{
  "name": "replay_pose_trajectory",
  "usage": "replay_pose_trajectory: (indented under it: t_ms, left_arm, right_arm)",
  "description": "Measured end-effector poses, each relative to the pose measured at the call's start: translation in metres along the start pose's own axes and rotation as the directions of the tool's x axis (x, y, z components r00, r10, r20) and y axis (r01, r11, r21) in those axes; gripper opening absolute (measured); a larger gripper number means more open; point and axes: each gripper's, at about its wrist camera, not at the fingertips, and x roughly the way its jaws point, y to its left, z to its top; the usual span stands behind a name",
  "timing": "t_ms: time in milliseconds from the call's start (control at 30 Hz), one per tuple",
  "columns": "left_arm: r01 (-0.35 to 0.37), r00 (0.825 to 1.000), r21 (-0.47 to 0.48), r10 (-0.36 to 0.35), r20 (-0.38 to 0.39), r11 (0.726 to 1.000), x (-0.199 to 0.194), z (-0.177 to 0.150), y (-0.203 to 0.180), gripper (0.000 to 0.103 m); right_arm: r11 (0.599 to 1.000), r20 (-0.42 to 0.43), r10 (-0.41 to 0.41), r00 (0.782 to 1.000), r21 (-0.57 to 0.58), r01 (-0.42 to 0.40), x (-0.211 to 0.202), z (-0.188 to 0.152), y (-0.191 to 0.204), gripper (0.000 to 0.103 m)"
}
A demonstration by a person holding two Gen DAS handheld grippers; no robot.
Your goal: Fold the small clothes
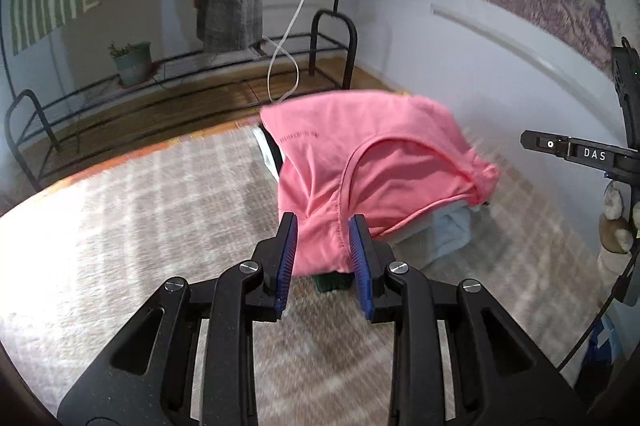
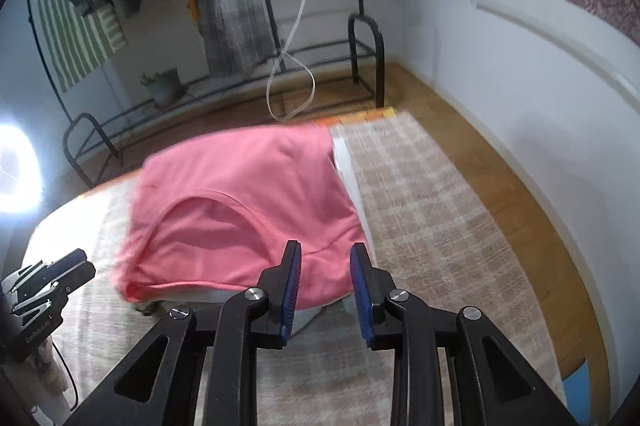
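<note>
A pink garment (image 1: pixel 360 153) hangs lifted over a checked beige cover (image 1: pixel 140 226), blurred by motion. In the left wrist view my left gripper (image 1: pixel 324 226) is shut on a bunched corner of it, with cloth filling the gap between the blue pads. The right wrist view shows the same pink garment (image 2: pixel 240 193) and my right gripper (image 2: pixel 325 254) shut on its near right edge. Under it lies a small pile of clothes (image 1: pixel 444 230), white, pale blue and dark green, mostly hidden by the pink cloth.
A black metal clothes rack (image 1: pixel 332 41) with hanging garments stands behind on the wooden floor (image 2: pixel 460 129). A potted plant (image 1: pixel 132 61) sits on its lower rail, and a white cable (image 1: pixel 288 37) dangles from it. A white wall (image 1: pixel 480 65) runs along the right. A bright lamp (image 2: pixel 8 165) glares at left.
</note>
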Motion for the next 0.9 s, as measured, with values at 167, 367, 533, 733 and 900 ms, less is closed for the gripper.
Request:
replay_pose_trajectory:
  t_ms: [167, 367, 533, 733, 900]
  left_arm:
    - [0.000, 0.998, -0.010, 0.000, 0.057, 1.000, -0.061, 0.002, 0.003, 0.027]
    - [0.022, 0.993, -0.021, -0.019, 0.117, 1.000, -0.132, -0.009, 0.011, 0.034]
    - [0.037, 0.988, -0.017, -0.034, 0.154, 0.999, -0.185, -0.026, 0.015, 0.044]
    - [0.042, 0.978, 0.006, -0.042, 0.202, 0.999, -0.239, -0.051, 0.017, 0.052]
    - [0.030, 0.971, 0.033, -0.037, 0.235, 0.999, -0.266, -0.073, 0.016, 0.065]
  right_arm:
    - [1.000, 0.067, 0.022, 0.998, -0.008, -0.021, -0.055, 0.003, 0.027, 0.027]
    - [0.998, 0.136, 0.023, 0.991, -0.069, -0.014, -0.113, -0.006, 0.069, 0.029]
    - [0.996, 0.188, 0.059, 0.980, -0.071, -0.046, -0.158, -0.021, 0.101, 0.030]
    - [0.995, 0.244, 0.054, 0.968, -0.095, -0.031, -0.198, -0.053, 0.144, 0.034]
    - [0.996, 0.278, 0.058, 0.959, -0.082, -0.036, -0.220, -0.083, 0.171, 0.039]
